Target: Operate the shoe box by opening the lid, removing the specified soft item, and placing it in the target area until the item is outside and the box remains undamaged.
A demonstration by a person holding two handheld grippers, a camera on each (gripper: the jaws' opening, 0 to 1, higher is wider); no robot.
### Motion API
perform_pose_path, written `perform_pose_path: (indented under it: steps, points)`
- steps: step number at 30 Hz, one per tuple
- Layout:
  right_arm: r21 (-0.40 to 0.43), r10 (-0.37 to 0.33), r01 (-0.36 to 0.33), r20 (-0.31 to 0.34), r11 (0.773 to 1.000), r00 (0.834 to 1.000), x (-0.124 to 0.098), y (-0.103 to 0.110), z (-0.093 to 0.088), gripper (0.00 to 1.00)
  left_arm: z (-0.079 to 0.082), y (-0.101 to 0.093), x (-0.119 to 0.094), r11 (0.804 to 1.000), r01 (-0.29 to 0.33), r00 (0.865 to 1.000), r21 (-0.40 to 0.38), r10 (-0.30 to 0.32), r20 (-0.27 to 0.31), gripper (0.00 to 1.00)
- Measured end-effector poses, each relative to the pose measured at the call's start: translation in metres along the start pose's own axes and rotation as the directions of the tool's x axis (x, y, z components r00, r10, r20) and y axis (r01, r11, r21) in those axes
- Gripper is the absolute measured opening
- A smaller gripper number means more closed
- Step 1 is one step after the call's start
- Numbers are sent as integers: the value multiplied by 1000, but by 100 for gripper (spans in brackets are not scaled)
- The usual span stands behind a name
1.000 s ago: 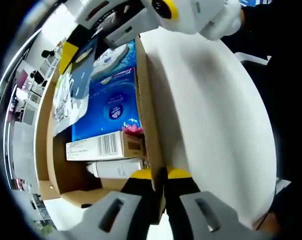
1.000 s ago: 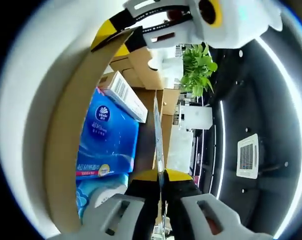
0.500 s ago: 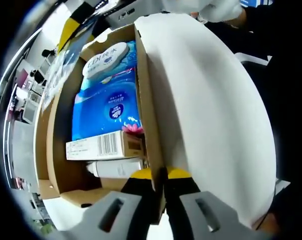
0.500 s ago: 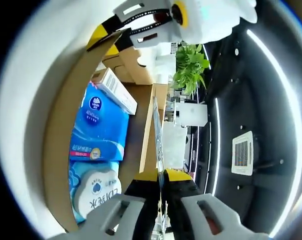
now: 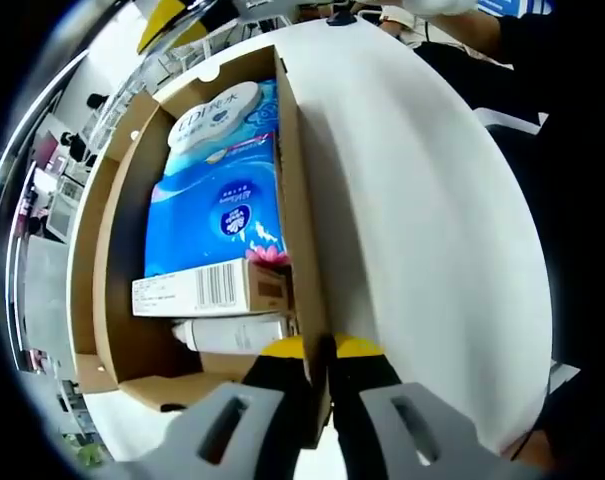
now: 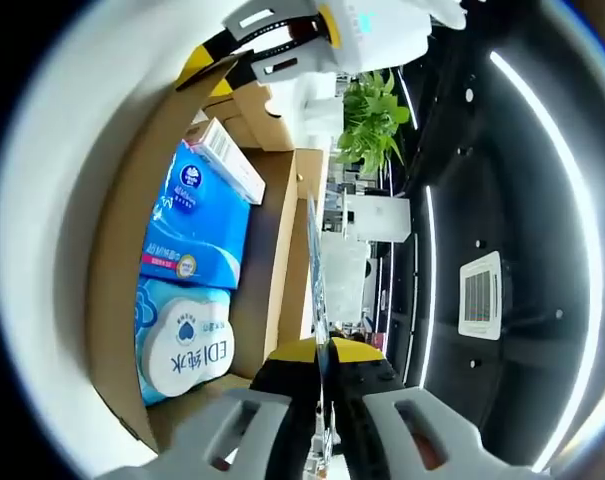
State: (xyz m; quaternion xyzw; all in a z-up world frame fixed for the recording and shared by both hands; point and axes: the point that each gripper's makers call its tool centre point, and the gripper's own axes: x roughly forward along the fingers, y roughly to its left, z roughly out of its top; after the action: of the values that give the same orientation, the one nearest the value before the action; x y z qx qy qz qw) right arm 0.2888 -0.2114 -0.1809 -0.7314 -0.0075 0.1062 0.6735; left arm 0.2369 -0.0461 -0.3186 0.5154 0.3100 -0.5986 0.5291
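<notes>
- Shoe box (image 5: 112,300), in the left gripper view, lies open, its brown cardboard inside facing the camera. The white lid (image 5: 422,230) stands raised beside it, and the left gripper (image 5: 320,352) has its yellow-tipped jaws pressed together on the lid's brown edge.
- Inside lie a blue tissue pack (image 5: 217,215), a round-labelled wipes pack (image 5: 217,108) beyond it, a barcoded carton (image 5: 207,291) nearer, and a white item (image 5: 232,333) nearest the jaws.
- In the right gripper view, the right gripper (image 6: 322,354) pinches a thin clear sheet (image 6: 314,270) edge-on. The left gripper (image 6: 282,45) grips the lid edge at the top. The tissue pack (image 6: 197,220) and wipes pack (image 6: 187,345) sit in the box (image 6: 267,270); a green plant (image 6: 372,125) stands beyond.
</notes>
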Motion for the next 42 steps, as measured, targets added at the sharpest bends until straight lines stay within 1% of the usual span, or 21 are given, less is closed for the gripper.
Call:
perform_pose_path:
  steps: [6,11,19,23,26,29,33,35,38,42]
  points:
    - [1,-9,9,-22,1000,1000,-7,-3,-10,1,0,0,0,1000,-2,1000,-8,2,-2,5]
    - [11,-22,23,-44,1000,999,-14,-6,-23,1,-1,0,1,1000,-2,1000,-12,2,-7,5]
    - [27,-23,25,-57,999,998,-19,0,-36,1,0,-1,1,1000,-5,1000,-8,5,-9,5]
    - [33,-29,31,-61,999,998,-23,-1,-44,1,0,-2,1,1000,-4,1000,-13,4,-11,5]
    - [42,-45,48,-71,998,996,-29,-3,-55,1,0,-3,1,1000,-3,1000,-16,3,-10,5]
    - [53,-54,58,-84,997,995,-33,0,-67,1,0,-3,1,1000,-3,1000,-17,3,-14,5]
    - [83,-64,74,-112,994,992,-39,9,-89,1,0,-3,1,1000,-5,1000,-21,5,-14,5]
    - [98,-47,60,-127,993,991,-37,17,-99,1,0,-2,1,1000,-5,1000,-21,5,-16,5]
    - [108,-44,59,-144,992,989,-38,20,-108,1,0,-2,1,1000,-5,1000,-20,5,-16,5]
    - [128,-49,71,-168,989,985,-43,20,-119,1,0,-2,1,1000,-2,1000,-18,2,-15,5]
